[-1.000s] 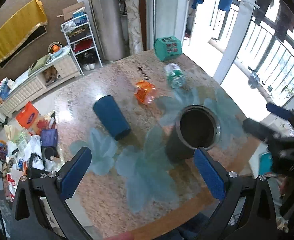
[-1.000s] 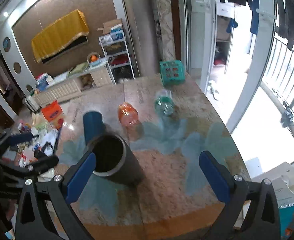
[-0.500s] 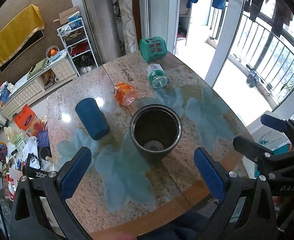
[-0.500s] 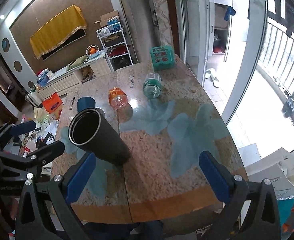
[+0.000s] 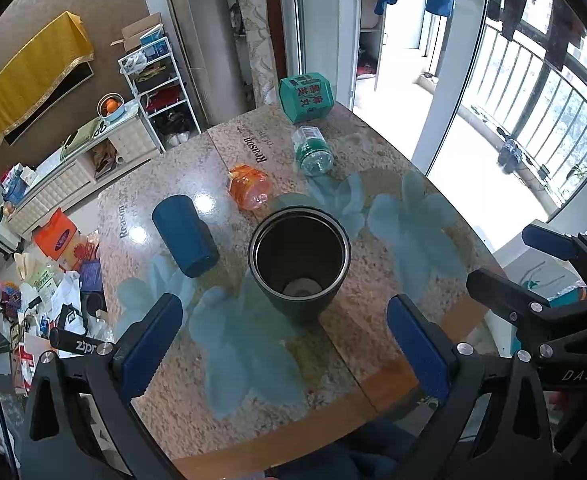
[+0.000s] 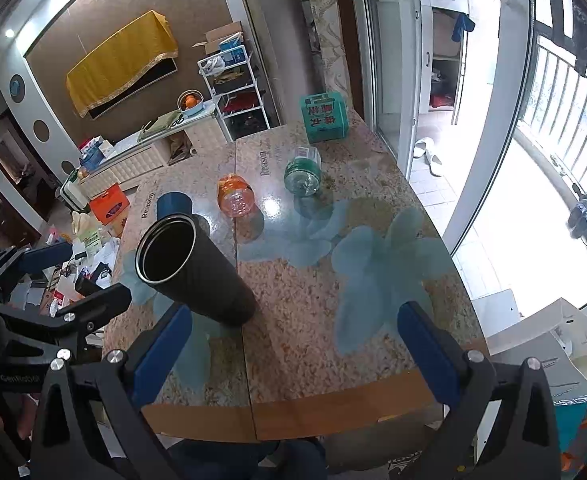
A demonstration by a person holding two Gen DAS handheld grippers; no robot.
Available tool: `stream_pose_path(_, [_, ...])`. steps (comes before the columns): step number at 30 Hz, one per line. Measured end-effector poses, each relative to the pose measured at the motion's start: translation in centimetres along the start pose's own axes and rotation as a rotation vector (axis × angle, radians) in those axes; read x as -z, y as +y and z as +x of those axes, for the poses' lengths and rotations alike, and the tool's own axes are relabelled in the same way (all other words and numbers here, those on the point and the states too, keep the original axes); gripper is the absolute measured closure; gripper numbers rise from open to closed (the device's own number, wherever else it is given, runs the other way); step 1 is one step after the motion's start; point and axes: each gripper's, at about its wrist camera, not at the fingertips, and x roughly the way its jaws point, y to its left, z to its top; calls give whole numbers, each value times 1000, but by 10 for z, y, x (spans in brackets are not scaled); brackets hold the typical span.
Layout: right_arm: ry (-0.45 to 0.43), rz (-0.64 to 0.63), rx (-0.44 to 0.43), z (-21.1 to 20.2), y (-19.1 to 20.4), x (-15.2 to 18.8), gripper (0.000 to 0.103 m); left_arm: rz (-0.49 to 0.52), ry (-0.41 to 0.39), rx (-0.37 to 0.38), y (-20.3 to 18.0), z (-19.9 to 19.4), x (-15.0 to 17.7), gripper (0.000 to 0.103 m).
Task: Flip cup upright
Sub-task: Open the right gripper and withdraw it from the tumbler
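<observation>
A dark steel cup [image 5: 299,256] stands upright on the speckled table [image 5: 373,340], mouth up; it also shows in the right wrist view [image 6: 191,270]. A blue cup [image 5: 184,235] lies on its side to its left, partly hidden behind the dark cup in the right wrist view [image 6: 173,202]. My left gripper [image 5: 285,344] is open and empty, above and short of the dark cup. My right gripper [image 6: 293,348] is open and empty, to the right of the dark cup. Neither touches a cup.
An orange bottle [image 5: 249,186] and a green bottle [image 5: 312,152] lie on their sides behind the cups. A green box [image 5: 306,96] stands at the table's far edge. The table's wooden front edge [image 6: 293,408] is near. Clutter covers the floor at left.
Both grippers have pulled back and up from the dark cup, which now looks smaller and farther. The cups and bottles have stayed in place.
</observation>
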Motion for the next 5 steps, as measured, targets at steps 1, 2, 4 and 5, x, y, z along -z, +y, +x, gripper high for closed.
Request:
stream_pose_path(1, [1,1,-1,0,0,0,0,1,0,-1,0,0,0,0])
stream_pose_path(2, [3,2,-2,0,-1,0,0,-1,2,-1,0,0,0,0])
stream_pose_path(4, [1,4,-4,0,-1,0,0,-8,4,3,1,1,-1,0])
stream_pose_path(5, [-1,4,-4,0,-1,0,0,-12,7,4,1,1,-1,0])
